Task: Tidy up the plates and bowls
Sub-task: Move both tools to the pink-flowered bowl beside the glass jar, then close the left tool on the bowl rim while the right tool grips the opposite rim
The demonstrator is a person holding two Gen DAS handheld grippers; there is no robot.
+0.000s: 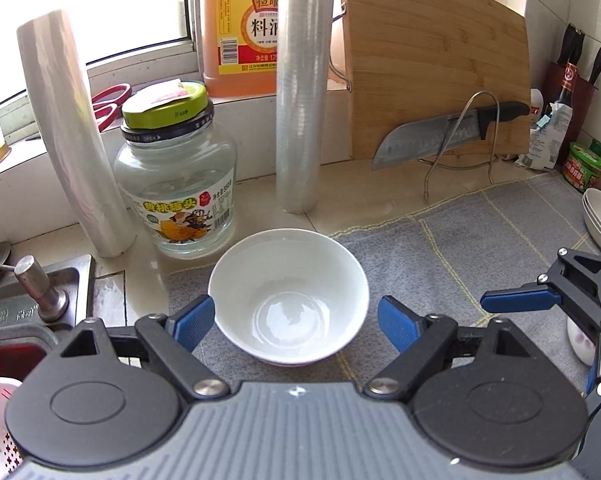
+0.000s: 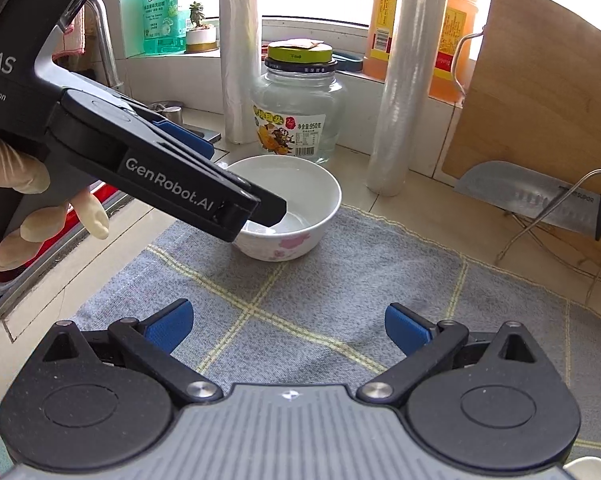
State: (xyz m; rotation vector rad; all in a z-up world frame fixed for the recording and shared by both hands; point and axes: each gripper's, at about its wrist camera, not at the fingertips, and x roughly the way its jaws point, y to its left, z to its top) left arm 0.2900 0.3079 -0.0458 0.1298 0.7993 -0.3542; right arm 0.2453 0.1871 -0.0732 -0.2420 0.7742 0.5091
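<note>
Between left gripper [image 1: 296, 326] fingers: bowl [image 1: 288, 296]

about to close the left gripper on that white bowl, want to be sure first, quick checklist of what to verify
1. Left gripper open: ok, fingers spread wide.
2. White bowl between the fingers: ok, one on each side of it.
3. Bowl upright and empty: ok, it sits on the grey mat.
4. Finger contact with the bowl wall: cannot tell; the left finger looks close to it, the right apart.
5. Right gripper out of the way: ok, open over the mat, holding nothing.
6. Glass jar clear of the bowl: ok, behind it.
</note>
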